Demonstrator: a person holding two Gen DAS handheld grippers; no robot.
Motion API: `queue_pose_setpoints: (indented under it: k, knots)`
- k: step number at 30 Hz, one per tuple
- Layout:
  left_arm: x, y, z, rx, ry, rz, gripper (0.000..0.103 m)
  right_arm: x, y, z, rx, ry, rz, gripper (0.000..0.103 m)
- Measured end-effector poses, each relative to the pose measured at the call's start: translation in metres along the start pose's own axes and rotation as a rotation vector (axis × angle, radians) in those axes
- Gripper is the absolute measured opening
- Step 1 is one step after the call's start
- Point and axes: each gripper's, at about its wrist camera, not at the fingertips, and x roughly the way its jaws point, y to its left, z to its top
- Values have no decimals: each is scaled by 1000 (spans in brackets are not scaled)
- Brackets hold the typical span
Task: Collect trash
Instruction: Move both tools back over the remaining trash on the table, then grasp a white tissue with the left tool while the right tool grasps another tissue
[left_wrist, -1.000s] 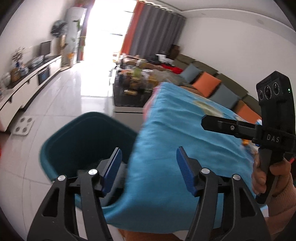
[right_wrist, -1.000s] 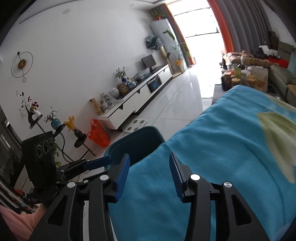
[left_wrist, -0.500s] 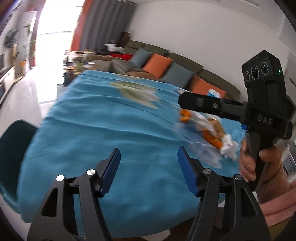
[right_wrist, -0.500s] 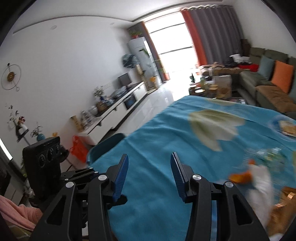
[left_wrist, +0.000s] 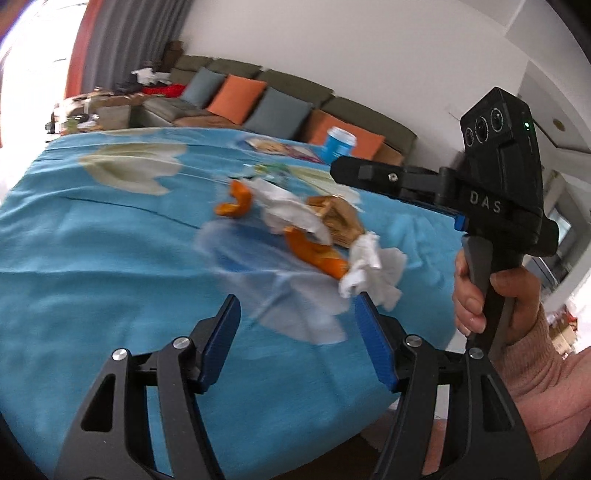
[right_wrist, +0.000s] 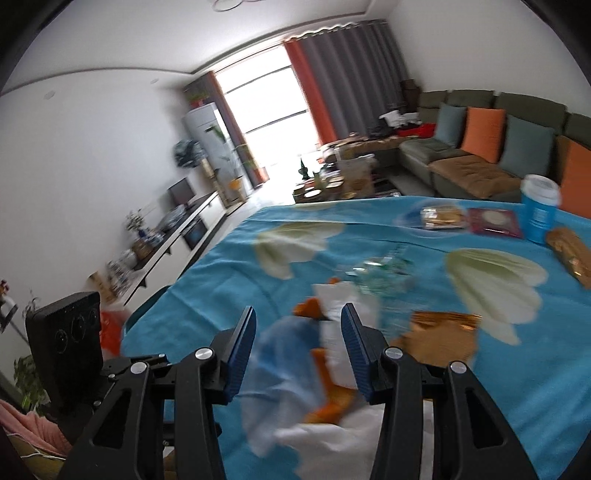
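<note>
Trash sits in one loose heap on the tabletop (left_wrist: 92, 258), toward its near edge: white crumpled tissues (left_wrist: 369, 273), orange peel pieces (left_wrist: 317, 258), a brown wrapper (left_wrist: 338, 218), and a clear plastic sheet (left_wrist: 258, 266) under and around them. Heaping keeps everything within one reach. A blue cup (right_wrist: 539, 210) and snack packets (right_wrist: 441, 217) stand apart at the far edge; judged not part of the heap.

Left gripper (left_wrist: 297, 332): released, jaws wide, nothing between the pads, pitched down toward the near side of the heap, tissues just beyond its right finger.

Right gripper (right_wrist: 298, 341): released, jaws part-open, empty, angled down over the heap; peel and tissue show between and past its fingers, untouched as far as blur allows. A hand (left_wrist: 491, 291) in a pink sleeve grips its handle upright.

Bin not in view.
</note>
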Motion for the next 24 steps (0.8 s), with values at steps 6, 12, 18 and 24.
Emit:
queue_pose_setpoints:
  k: [6,12,18,24]
  knots:
    - [28,-20,7,36,53,-50,64,-18,-33,-5,66,-30,-52,46]
    - [50,-32,11,45,88,-69,63,-27,-51,-11,102,-39,-79,46]
    - [66,-37,11,40,129,-81,58,-28,-59,-14,124,-41,-88,46]
    - [75,-38,15,24,147,-88,37,-27,-65,-19,137,-36,-90,46]
